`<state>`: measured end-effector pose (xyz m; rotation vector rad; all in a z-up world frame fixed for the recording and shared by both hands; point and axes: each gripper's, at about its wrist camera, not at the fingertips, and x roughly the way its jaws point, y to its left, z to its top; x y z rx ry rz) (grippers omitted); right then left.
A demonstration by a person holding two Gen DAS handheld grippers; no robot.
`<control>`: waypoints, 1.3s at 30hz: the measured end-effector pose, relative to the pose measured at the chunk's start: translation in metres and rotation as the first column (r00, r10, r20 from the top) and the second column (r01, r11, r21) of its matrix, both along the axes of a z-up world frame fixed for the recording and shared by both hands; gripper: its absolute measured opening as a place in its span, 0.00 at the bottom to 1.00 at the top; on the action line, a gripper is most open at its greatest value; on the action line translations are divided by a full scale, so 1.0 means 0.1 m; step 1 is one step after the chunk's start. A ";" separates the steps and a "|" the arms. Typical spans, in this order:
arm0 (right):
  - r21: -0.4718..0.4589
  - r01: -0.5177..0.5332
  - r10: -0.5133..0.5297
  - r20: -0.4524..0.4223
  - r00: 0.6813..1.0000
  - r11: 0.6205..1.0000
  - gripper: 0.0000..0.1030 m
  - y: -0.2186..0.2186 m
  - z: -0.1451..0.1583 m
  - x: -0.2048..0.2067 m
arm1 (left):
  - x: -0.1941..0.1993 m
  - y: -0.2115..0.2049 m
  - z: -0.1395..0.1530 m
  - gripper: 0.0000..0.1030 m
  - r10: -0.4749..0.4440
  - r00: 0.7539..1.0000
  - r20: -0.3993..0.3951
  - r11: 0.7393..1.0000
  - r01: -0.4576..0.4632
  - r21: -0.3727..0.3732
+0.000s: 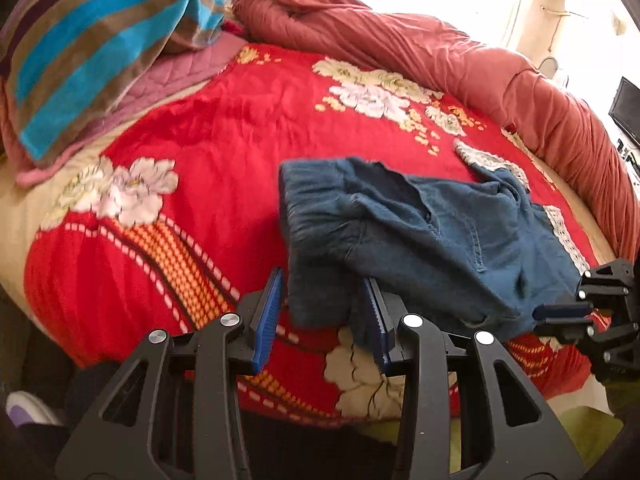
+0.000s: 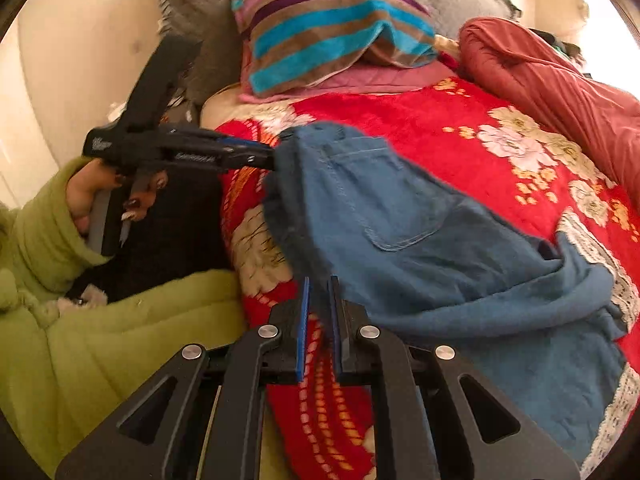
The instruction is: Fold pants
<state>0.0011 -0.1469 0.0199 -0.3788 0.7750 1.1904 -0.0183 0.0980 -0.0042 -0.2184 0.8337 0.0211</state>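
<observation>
Blue denim pants [image 1: 432, 240] with white lace hems lie bunched on the red flowered bedspread [image 1: 200, 128]. My left gripper [image 1: 322, 280] is wide open around the waistband corner, which hangs between its blue pads. In the right wrist view the left gripper [image 2: 266, 156] sits at the waistband's left edge. My right gripper [image 2: 319, 286] has its pads close together at the near edge of the pants [image 2: 400, 216]; in the left wrist view it [image 1: 538, 316] pinches the denim edge at the right.
A striped pillow [image 2: 328, 32] and a grey cushion [image 2: 200, 0] lie at the head of the bed. A rolled dark-red quilt [image 1: 440, 64] runs along the far side. My green sleeve [image 2: 44, 232] and a green blanket [image 2: 120, 340] are at the near left.
</observation>
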 end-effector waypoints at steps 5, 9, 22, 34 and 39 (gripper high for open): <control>-0.010 0.005 -0.005 0.019 1.000 1.000 0.08 0.01 0.00 -0.04 | -0.08 0.04 0.05 0.29 0.019 1.000 0.015 1.000 -0.019 0.001; 0.004 0.030 -0.031 0.047 0.998 1.000 0.10 -0.06 0.07 0.02 | -0.11 0.10 0.12 0.29 0.050 0.998 0.032 0.999 -0.050 -0.009; -0.181 -0.036 0.074 0.207 0.975 0.983 0.33 0.21 -0.14 -0.03 | 0.37 0.09 0.13 0.56 0.074 0.997 -0.019 0.996 -0.074 -0.039; -0.219 -0.117 0.151 0.146 0.978 0.969 0.08 0.31 -0.36 -0.22 | 0.17 0.08 0.00 0.28 0.056 0.998 -0.021 0.998 -0.056 -0.034; -0.172 -0.098 0.110 0.065 0.992 0.980 0.21 0.27 -0.34 -0.15 | 0.15 0.07 0.00 0.31 0.055 0.998 -0.021 0.998 -0.055 -0.009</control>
